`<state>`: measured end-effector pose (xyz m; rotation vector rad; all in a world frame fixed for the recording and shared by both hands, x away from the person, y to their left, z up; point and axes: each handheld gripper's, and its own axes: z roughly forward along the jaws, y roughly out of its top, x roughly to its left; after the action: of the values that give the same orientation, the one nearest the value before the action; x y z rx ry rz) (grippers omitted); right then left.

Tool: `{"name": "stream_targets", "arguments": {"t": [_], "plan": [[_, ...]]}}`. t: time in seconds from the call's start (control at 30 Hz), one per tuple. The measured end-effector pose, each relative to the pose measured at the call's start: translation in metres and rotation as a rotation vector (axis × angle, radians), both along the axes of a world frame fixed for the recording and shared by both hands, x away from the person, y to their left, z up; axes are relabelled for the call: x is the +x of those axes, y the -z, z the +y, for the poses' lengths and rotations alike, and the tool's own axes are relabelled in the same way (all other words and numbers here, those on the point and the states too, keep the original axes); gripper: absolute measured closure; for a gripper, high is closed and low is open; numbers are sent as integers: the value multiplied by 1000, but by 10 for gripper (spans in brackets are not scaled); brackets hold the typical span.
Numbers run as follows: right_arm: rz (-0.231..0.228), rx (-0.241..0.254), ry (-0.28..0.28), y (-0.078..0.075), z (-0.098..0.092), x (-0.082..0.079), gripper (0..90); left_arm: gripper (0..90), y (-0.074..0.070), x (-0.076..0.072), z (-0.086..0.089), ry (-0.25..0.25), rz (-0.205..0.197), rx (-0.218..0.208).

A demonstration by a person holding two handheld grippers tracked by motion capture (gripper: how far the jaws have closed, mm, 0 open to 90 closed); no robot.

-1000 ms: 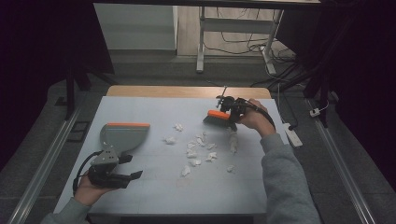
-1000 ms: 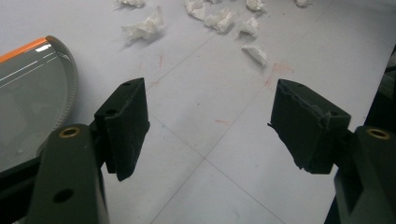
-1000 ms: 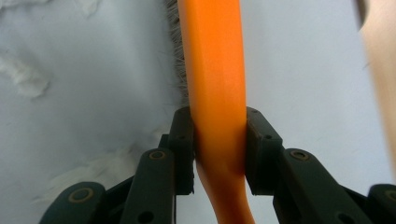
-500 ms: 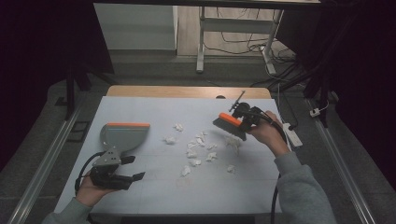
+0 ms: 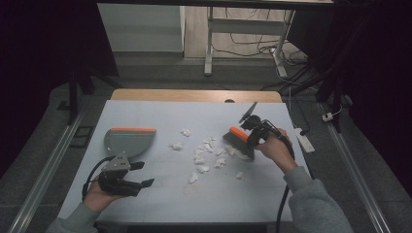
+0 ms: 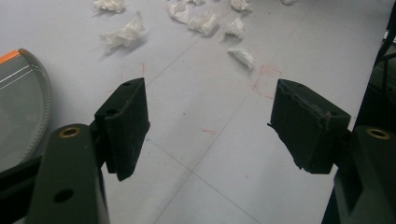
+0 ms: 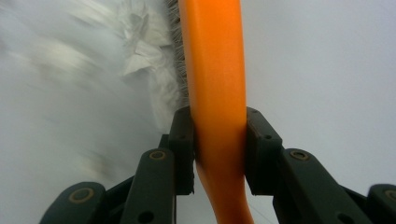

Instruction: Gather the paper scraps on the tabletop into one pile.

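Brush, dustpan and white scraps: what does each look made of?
Brush: orange back looks like smooth moulded plastic with a soft sheen; grey bristles, probably synthetic.
Dustpan: likely grey plastic, matt, with an orange lip.
White scraps: crumpled, soft-edged, probably tissue paper.

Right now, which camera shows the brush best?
The high view: there the whole brush shows, orange back and dark bristles, held by the right gripper beside the paper scraps. The right gripper view shows its orange handle up close, clamped between the jaws, with some bristles. The left gripper view shows scraps and the dustpan.
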<state>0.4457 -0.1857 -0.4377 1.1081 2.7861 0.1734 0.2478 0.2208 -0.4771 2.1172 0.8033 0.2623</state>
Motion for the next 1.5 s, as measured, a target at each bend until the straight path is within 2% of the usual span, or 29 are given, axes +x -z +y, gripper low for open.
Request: {"name": "stream_targets", "arguments": {"t": [0.03, 0.07, 0.17, 0.27, 0.4, 0.47, 0.53, 0.6, 0.73, 0.8, 0.87, 0.9, 0.97, 1.0, 1.03, 1.13, 1.2, 1.3, 1.33, 1.4, 1.47, 1.5], "plan": [[4, 36, -14, -1, 9, -1, 681, 288, 0, 0, 1, -1, -1, -4], [-5, 52, -31, -3, 16, -1, 681, 289, 0, 0, 1, -1, 0, -5], [-45, 57, -59, -10, 26, -4, 680, 291, 1, -1, 3, 0, 3, -8], [-67, 82, -39, -18, 16, -8, 680, 291, 2, -2, 4, -2, 3, -10], [-86, 60, 7, -24, -16, -20, 680, 291, 1, -4, 6, -9, 0, -13], [-59, 42, -3, -24, -30, -32, 680, 291, 0, -4, 5, -6, -5, -13], [-38, 49, -46, -25, -43, -44, 681, 291, 0, -3, 4, -6, -3, -14], [-24, 40, -53, -25, -52, -55, 681, 291, 1, -2, 4, -5, 0, -8], [11, 38, 0, -21, -64, -72, 681, 290, 0, -1, 3, -2, 0, -9], [42, 10, -10, -17, -66, -80, 680, 291, 0, -2, 2, -2, -3, -11], [77, 16, -60, -16, -69, -87, 680, 290, 0, -2, 2, 1, -4, -10], [88, 28, -124, -15, -69, -91, 681, 290, 0, -2, 2, 3, -5, -9], [113, 27, -309, -11, -68, -100, 680, 290, 0, -1, 1, 4, -3, -8], [116, 19, -382, -8, -66, -103, 680, 291, 0, -1, 1, 4, -1, -6], [110, 0, -440, -5, -63, -105, 680, 290, 1, 0, 0, 4, 0, -3], [90, -59, -557, 4, -50, -101, 680, 290, 1, 0, -1, 6, 4, 3], [70, -56, -591, 5, -41, -91, 680, 290, 2, 0, -2, 7, 6, 4], [-18, -69, -642, 6, -22, -71, 680, 290, 3, 0, -2, 4, 9, 7], [-23, -68, -650, 6, -14, -65, 680, 290, 3, 0, -2, 5, 10, 7], [-88, -45, -651, 5, 3, -54, 680, 290, 4, -1, -2, 7, 12, 8], [-108, 4, -654, 2, 16, -46, 680, 290, 4, -1, 0, 3, 12, 6], [-115, 14, -651, 0, 20, -44, 680, 290, 4, -2, 1, 1, 11, 3]]}}
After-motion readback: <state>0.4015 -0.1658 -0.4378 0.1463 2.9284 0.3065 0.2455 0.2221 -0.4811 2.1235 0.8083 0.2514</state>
